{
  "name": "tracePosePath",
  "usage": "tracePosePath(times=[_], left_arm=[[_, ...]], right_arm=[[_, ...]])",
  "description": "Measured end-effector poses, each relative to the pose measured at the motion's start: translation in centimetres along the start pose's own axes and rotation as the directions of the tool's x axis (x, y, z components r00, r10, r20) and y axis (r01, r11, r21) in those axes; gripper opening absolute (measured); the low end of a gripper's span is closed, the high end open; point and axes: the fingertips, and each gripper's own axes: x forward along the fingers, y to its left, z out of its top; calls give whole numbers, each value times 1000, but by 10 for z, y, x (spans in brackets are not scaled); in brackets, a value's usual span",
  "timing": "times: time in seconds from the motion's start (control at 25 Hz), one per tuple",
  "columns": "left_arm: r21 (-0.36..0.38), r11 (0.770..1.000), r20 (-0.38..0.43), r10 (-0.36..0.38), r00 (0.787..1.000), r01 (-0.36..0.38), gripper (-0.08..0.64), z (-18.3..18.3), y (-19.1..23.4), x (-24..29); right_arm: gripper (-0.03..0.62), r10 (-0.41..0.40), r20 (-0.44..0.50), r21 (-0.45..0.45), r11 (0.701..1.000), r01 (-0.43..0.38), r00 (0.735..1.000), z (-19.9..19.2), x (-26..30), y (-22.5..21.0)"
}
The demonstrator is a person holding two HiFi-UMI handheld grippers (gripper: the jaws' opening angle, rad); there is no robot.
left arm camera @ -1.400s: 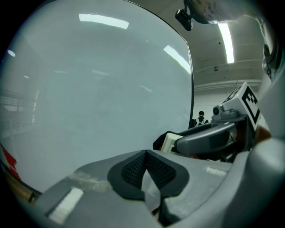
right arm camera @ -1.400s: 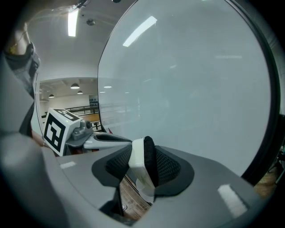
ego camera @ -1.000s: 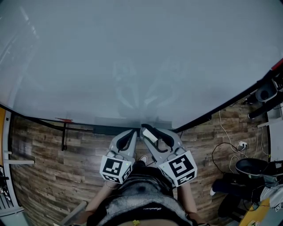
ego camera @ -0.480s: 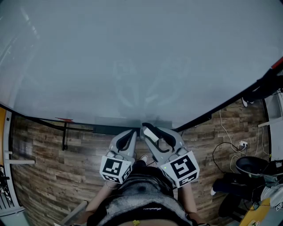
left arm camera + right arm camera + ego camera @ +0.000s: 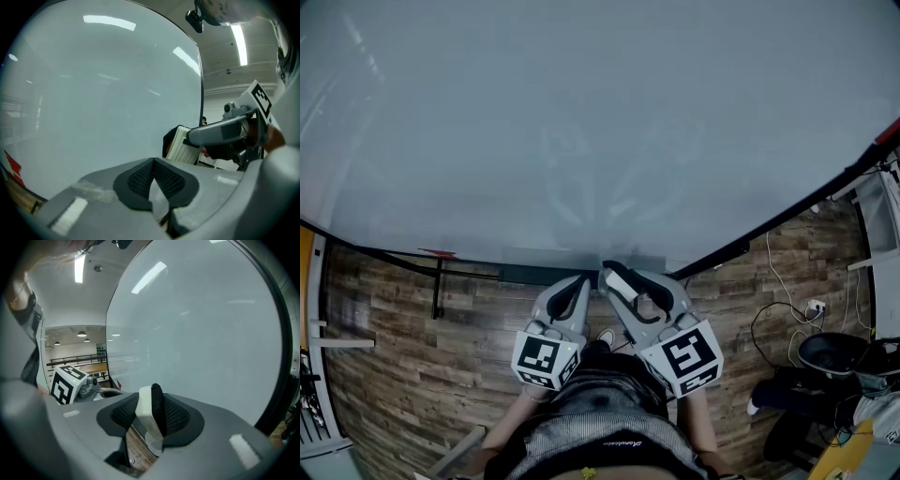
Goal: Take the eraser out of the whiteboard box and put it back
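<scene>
By the bottom edge of the whiteboard (image 5: 581,122), the right gripper (image 5: 628,277) clamps the eraser (image 5: 146,408); the left gripper (image 5: 583,279) is pinched closed, empty.

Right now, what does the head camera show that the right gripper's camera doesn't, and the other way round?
Only the head view shows loose cables on the floor at the right, and the right gripper's own black-and-white marker cube. Only the right gripper view shows a long ceiling strip light, a distant railing, and black mesh pads pressing either side of the white-backed, black-felt eraser. Both show the large pale whiteboard, that eraser clamped in the right gripper, and the left gripper with its matching cube.
</scene>
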Motion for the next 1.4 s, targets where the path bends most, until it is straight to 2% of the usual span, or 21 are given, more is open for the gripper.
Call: tracePosePath(times=[0.44,1.4], left_arm=[[4,1000,-2,2,1000,-2,0,-1,1,-1],[-1,999,-15,45,999,-45,0,-3,15,-12]], right_arm=[[164,-1,-11,-8,1000,1,1000,-5,6,-1],[166,-3,-161,18,1000,6,987,-77,46,-16]])
